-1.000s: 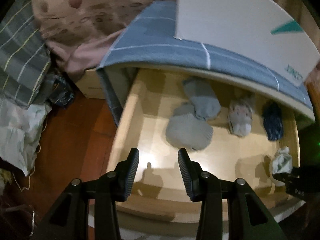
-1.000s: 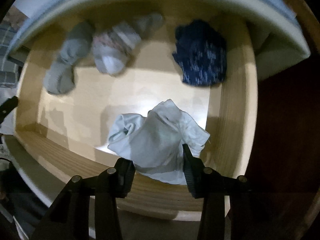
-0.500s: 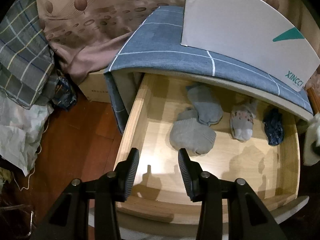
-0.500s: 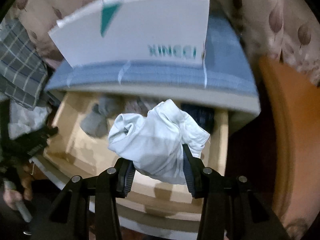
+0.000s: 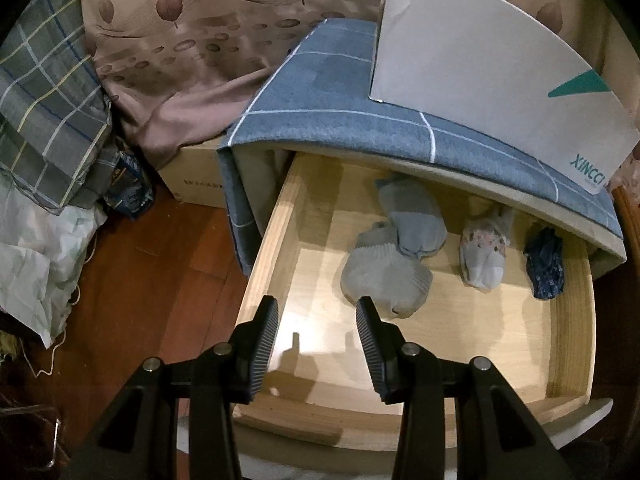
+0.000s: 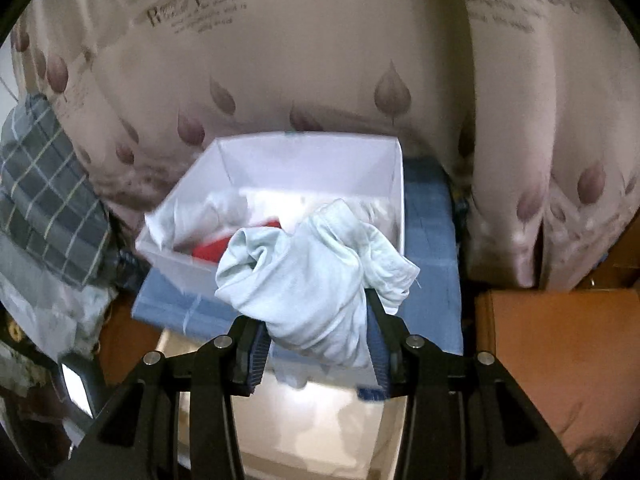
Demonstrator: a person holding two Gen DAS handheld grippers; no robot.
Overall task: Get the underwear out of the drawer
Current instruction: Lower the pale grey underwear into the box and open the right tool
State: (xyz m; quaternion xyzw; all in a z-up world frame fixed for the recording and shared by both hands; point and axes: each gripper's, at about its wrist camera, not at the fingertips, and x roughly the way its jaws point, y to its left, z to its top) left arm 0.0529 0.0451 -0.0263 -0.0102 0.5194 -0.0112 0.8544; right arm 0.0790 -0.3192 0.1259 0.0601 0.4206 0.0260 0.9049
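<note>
At the centre of the right wrist view, the right gripper (image 6: 316, 344) pinches the pale underwear (image 6: 316, 280) just below the white box (image 6: 280, 200) lying beyond it.

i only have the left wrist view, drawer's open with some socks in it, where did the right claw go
Observer: The right claw is up above the drawer, shut on a pale bundle of underwear.
Operator: whats in front of it
Observer: An open white box on the blue cloth, facing it, with its inside in sight.
Operator: box empty?
Observer: No, it already holds pale cloth and something red.
Operator: my left claw in its picture?
Observer: No, the left claw is not in the right wrist view; the bundle covers much of the middle there.
</note>
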